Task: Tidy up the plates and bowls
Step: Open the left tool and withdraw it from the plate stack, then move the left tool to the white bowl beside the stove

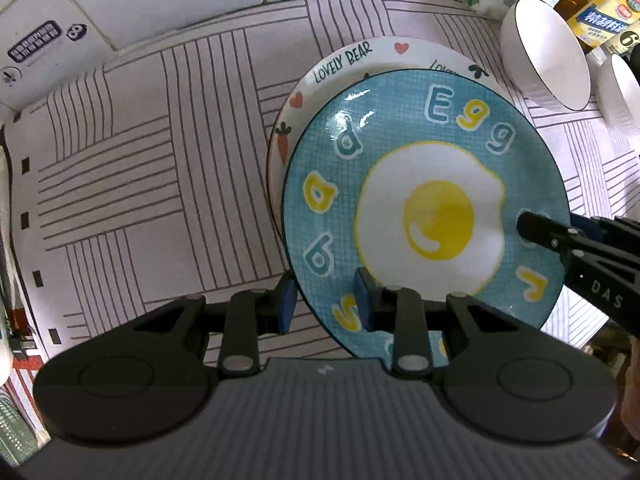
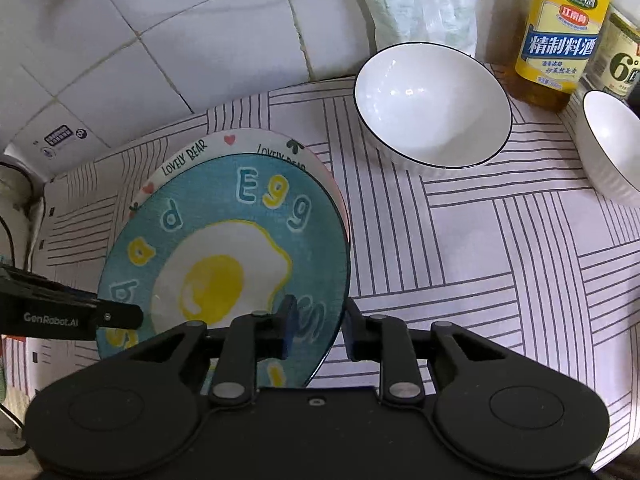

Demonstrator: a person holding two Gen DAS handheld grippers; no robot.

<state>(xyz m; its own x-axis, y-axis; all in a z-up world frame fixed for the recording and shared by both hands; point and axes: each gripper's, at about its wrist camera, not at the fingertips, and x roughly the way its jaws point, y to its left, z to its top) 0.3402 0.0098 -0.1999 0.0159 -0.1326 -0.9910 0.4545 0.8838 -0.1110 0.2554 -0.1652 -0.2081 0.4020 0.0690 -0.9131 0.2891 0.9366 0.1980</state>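
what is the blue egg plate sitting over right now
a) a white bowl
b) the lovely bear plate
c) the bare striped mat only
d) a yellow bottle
b: the blue egg plate overlaps the white lovely bear plate, whose lettered rim shows behind its far edge; both white bowls stand apart on the striped mat.

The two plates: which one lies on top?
The blue egg plate lies on top; the white "Lovely Bear" plate shows only its rim beneath.
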